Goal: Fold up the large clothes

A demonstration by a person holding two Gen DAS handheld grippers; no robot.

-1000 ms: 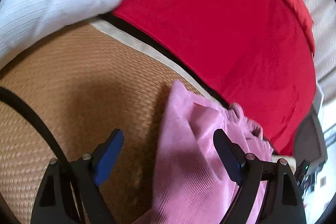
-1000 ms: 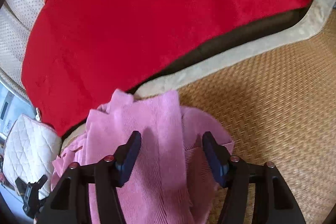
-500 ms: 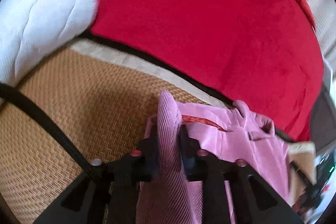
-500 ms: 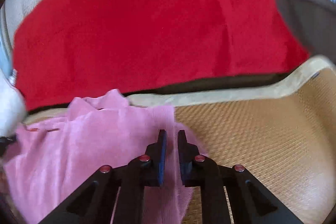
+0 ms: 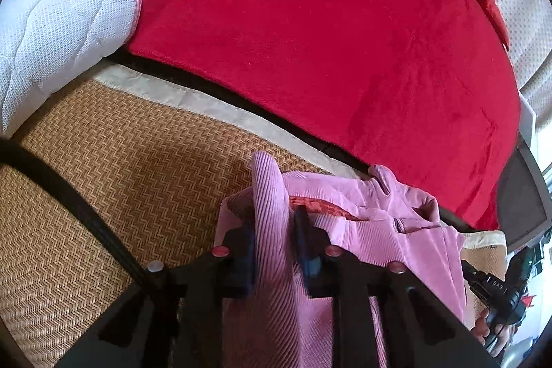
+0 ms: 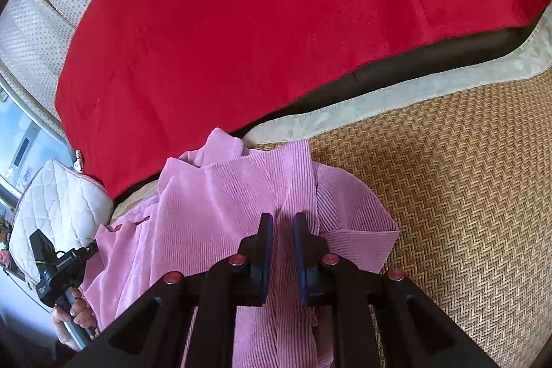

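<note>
A pink ribbed garment (image 5: pixel 362 223) lies bunched on a woven straw mat (image 5: pixel 103 195), with a strip of red lining showing at its opening. My left gripper (image 5: pixel 274 223) is shut on an upright fold at the garment's left edge. In the right wrist view the same garment (image 6: pixel 214 202) spreads to the left. My right gripper (image 6: pixel 282 223) has a ridge of its fabric pinched between the pads, and its jaws are opening slightly. A hand (image 6: pixel 74 312) on the other gripper's handle shows at the lower left.
A red blanket (image 5: pixel 310 40) covers the cushions behind the mat. A white quilted cushion (image 5: pixel 62 23) lies at the far left and appears again in the right wrist view (image 6: pixel 58 195). A black cable (image 5: pixel 69 195) crosses the mat. Bare mat (image 6: pixel 448 178) stretches to the right.
Both grippers stood open around the pink fabric a second ago. Both have since closed on it, and the left one now holds its fold up from the mat.
</note>
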